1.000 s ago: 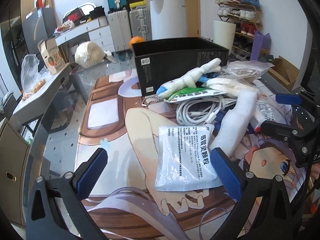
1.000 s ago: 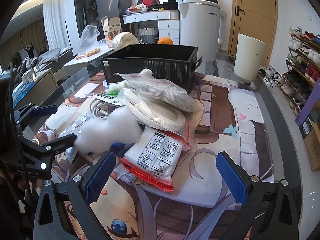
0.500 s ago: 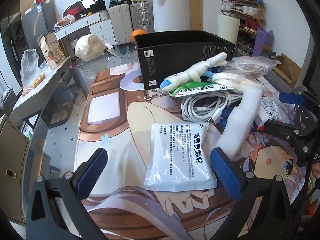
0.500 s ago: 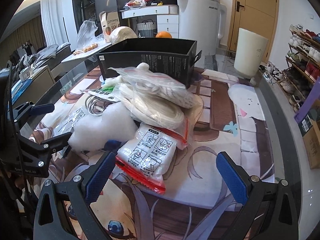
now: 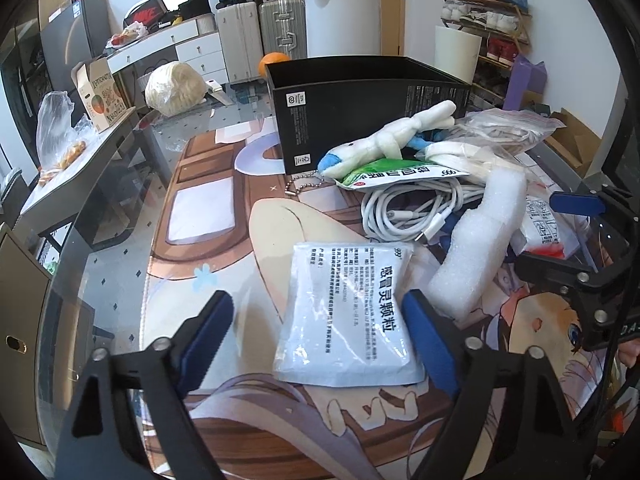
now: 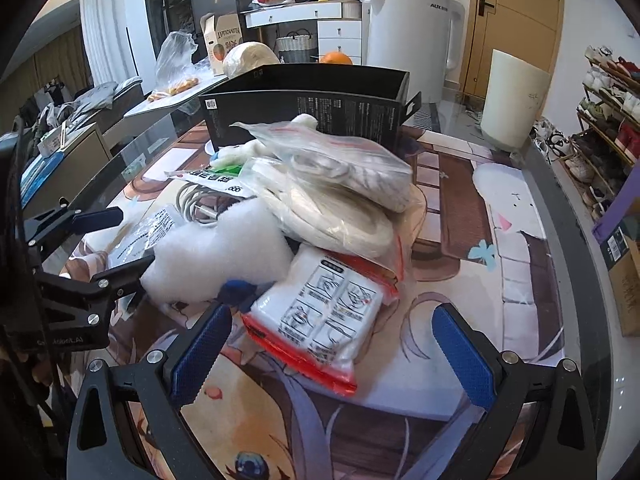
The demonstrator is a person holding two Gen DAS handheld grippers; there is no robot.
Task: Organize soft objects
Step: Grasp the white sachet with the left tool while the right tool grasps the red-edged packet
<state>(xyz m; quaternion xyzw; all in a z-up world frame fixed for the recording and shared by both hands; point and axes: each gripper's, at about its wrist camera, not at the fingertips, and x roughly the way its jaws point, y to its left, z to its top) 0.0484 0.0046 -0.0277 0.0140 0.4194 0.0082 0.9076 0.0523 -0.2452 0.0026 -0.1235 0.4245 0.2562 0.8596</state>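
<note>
The printed mat (image 5: 208, 216) on the counter lies bare to the left of the white sachet (image 5: 352, 312), so a claw can pass there up to the black box (image 5: 360, 116). To the right, the foam block (image 5: 484, 240), the coiled cable (image 5: 404, 208) and the plush toy (image 5: 392, 140) crowd together. In the right wrist view, stacked plastic bags (image 6: 340, 184) and a red-edged pack (image 6: 320, 316) block the middle; the mat is bare on their right.

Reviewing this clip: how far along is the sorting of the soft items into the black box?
Barely started. No item can be seen in the black cardboard box, though its floor is hidden. Neither claw holds anything: the left claw is open around the flat white granule sachet, the right claw open at the red-edged white packet. The white foam block, cables and plush remain piled.
</note>
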